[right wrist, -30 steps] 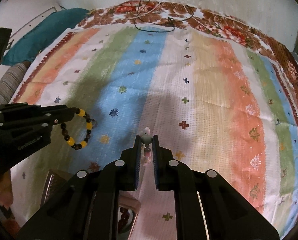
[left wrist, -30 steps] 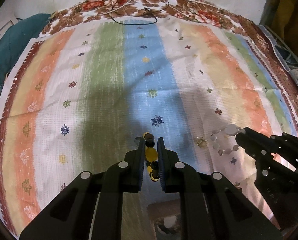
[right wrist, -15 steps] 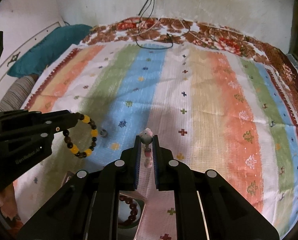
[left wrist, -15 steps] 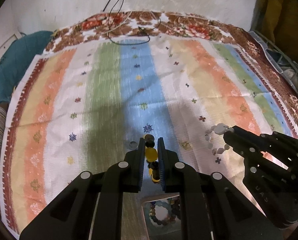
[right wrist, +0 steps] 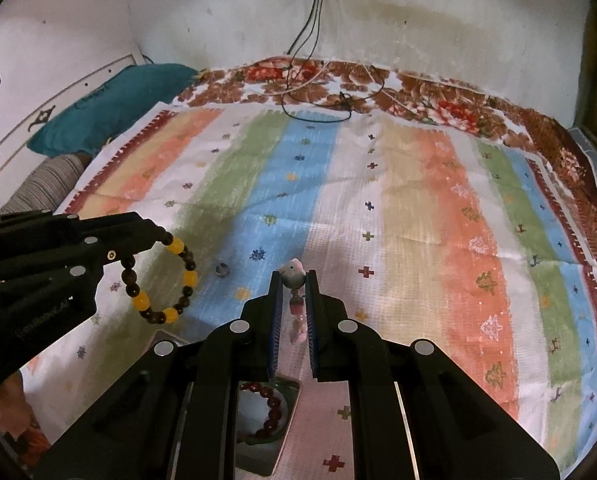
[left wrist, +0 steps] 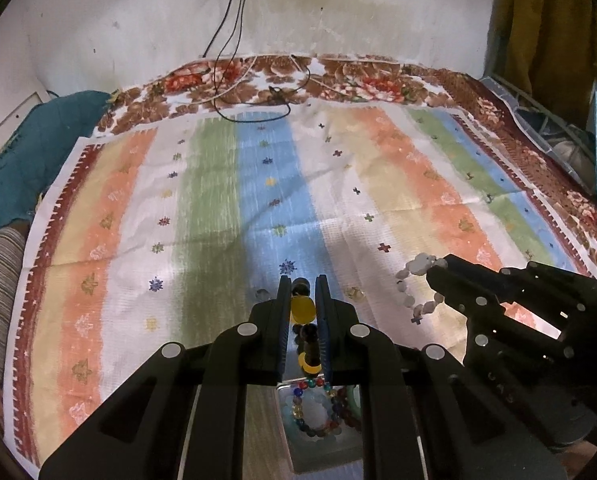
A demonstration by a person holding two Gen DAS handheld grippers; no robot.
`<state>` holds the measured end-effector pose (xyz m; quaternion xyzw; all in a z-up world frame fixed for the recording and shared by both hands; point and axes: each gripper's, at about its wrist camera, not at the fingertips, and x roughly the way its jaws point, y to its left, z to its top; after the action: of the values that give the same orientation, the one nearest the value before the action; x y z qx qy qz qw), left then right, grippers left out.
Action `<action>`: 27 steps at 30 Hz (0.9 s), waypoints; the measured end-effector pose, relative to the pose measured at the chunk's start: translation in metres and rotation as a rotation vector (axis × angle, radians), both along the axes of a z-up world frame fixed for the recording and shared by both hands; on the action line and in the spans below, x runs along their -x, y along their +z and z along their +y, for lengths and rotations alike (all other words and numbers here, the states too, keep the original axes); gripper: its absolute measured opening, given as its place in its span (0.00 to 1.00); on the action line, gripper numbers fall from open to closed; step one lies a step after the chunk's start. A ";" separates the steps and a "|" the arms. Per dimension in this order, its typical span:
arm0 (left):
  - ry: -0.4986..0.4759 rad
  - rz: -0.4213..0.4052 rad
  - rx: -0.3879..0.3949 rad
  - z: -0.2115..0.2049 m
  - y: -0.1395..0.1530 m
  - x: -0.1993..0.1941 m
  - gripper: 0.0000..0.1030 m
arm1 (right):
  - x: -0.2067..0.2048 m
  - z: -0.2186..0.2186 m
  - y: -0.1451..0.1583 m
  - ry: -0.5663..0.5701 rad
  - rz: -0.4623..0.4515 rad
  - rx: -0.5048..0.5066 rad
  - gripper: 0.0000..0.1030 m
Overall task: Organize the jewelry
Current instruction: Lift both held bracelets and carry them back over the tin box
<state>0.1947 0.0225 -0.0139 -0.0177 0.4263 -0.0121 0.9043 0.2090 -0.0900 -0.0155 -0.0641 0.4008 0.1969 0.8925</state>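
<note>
Left gripper (left wrist: 303, 294): clamped on yellow-and-dark beaded bracelet (right wrist: 160, 280), above the striped pastel bedspread (right wrist: 398, 216). Small metal ring (right wrist: 221, 269): lying on bedspread. Right gripper (right wrist: 293, 284): clamped on pale pink-grey stone bracelet (left wrist: 412, 284), above bedspread.

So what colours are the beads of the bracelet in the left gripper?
Yellow and dark brown beads on the bracelet, held by the left gripper; best seen in the right wrist view.
</note>
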 end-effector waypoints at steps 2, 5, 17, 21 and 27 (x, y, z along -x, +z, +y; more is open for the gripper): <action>-0.007 -0.005 0.004 -0.001 0.002 0.005 0.11 | 0.005 -0.001 0.003 0.005 -0.001 -0.013 0.12; -0.011 -0.014 0.009 -0.003 0.005 0.013 0.11 | 0.011 -0.003 0.006 0.007 -0.009 -0.021 0.12; -0.041 -0.042 0.015 -0.006 0.014 0.047 0.12 | 0.043 -0.003 0.013 0.054 -0.027 -0.013 0.12; -0.040 -0.044 0.027 -0.006 0.015 0.054 0.12 | 0.051 -0.003 0.011 0.058 -0.015 -0.010 0.12; -0.045 -0.036 0.031 -0.010 0.013 0.060 0.12 | 0.062 -0.004 0.006 0.067 0.004 -0.009 0.12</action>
<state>0.1342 0.0127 -0.0013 -0.0218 0.4100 -0.0395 0.9109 0.1472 -0.0942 -0.0093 -0.0733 0.3995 0.2287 0.8847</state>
